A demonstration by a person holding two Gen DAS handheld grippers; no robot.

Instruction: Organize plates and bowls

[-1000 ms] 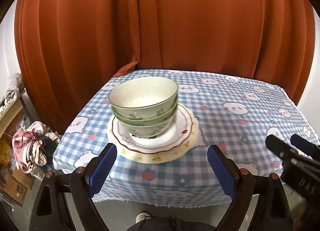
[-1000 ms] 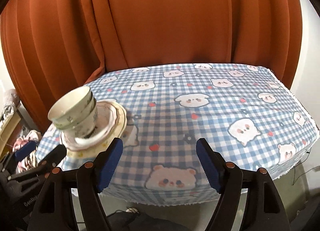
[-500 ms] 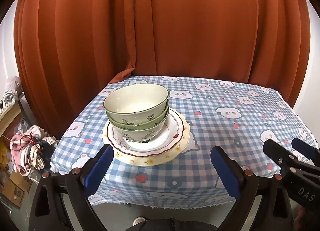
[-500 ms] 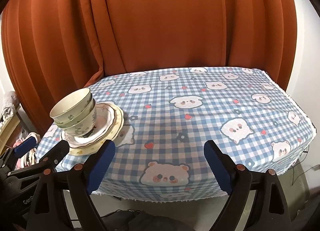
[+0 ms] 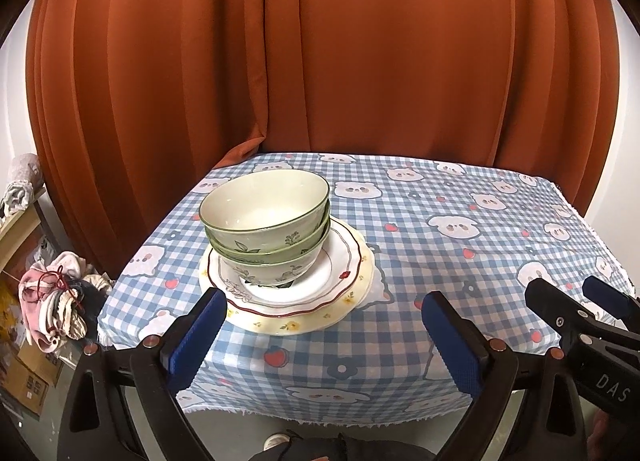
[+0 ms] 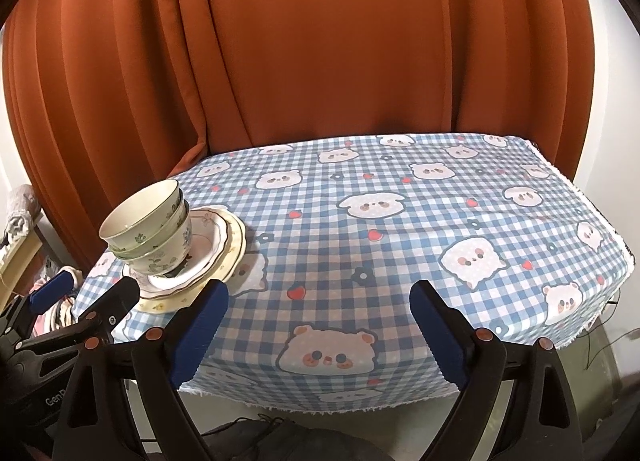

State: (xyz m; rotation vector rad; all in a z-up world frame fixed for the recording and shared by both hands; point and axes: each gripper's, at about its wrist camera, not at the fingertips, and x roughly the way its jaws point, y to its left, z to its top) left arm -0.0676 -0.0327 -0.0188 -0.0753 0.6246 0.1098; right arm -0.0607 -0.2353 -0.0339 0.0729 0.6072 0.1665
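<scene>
Three nested bowls [image 5: 266, 217], two green and a white floral one at the bottom, stand on a white red-rimmed plate [image 5: 340, 261]. That plate lies on a yellow plate [image 5: 360, 293] at the table's near left. My left gripper [image 5: 324, 309] hovers open just in front of the stack, with nothing between its blue pads. My right gripper [image 6: 320, 293] stands open over the near edge of the checked tablecloth [image 6: 400, 221], holding nothing. From there the bowls [image 6: 148, 229] are off to the left. Each gripper shows at the edge of the other's view.
An orange curtain [image 5: 360, 61] hangs right behind the table. A heap of clothes [image 5: 52, 301], cardboard boxes and a shelf are on the floor at the left. The tablecloth's frayed front edge [image 6: 320, 409] hangs just below the grippers. A cable [image 6: 600, 345] lies at the right.
The right gripper's jaws have spread wider. In both views the stack now looks a little farther away; it has stayed where it was on the table.
</scene>
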